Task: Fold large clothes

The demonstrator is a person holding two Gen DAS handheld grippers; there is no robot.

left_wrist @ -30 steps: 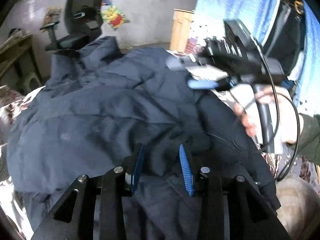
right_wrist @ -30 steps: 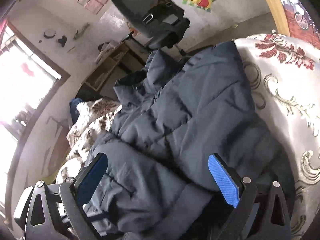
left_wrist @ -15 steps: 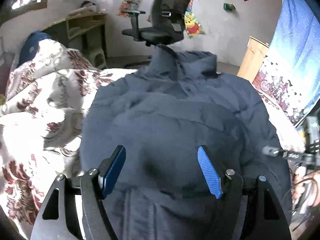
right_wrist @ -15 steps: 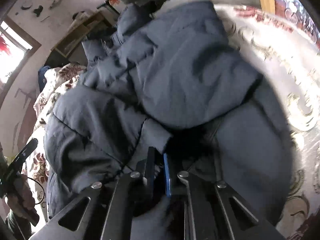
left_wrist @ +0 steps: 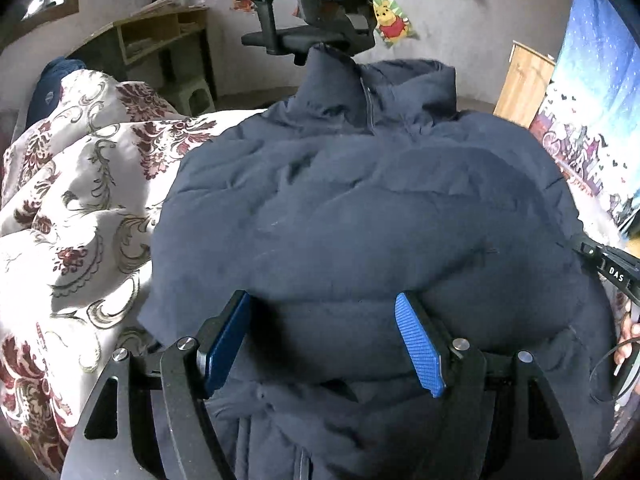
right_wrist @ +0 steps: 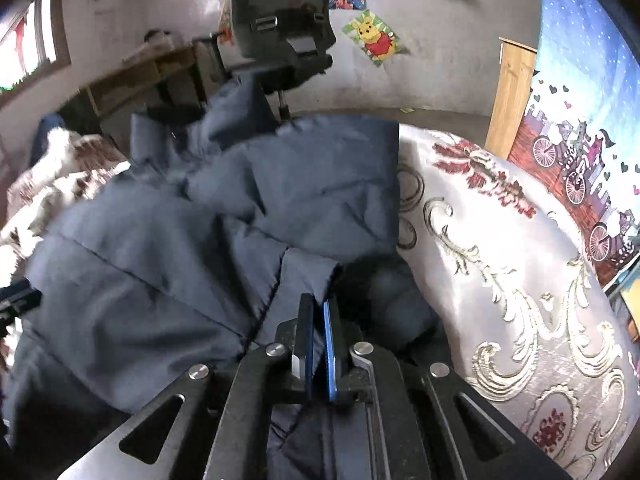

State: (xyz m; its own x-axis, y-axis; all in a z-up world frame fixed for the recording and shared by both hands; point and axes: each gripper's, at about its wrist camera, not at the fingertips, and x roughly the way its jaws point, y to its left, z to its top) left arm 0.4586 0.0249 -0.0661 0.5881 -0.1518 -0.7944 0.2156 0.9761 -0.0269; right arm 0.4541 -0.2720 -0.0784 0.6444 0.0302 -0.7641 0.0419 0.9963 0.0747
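Observation:
A dark navy padded jacket [left_wrist: 360, 216] lies on a bed, its collar toward the far end. My left gripper [left_wrist: 326, 340] is open, its blue pads spread over the jacket's near hem and holding nothing. In the right wrist view the jacket [right_wrist: 168, 248] lies bunched, one sleeve folded across it. My right gripper [right_wrist: 318, 344] is shut on the jacket's sleeve cuff [right_wrist: 308, 276], which sticks up between the pads. The right gripper's body shows at the right edge of the left wrist view [left_wrist: 612, 268].
The bed has a white cover with a red floral pattern [left_wrist: 72, 216], also bare on the right [right_wrist: 512, 264]. A black office chair [left_wrist: 320, 12] stands beyond the bed's far end, next to a wooden desk [left_wrist: 160, 40]. A wooden cabinet [right_wrist: 512, 92] stands at the right.
My right gripper went from wide open to shut on the sleeve cuff. My left gripper opened wider and swung to face the jacket's length.

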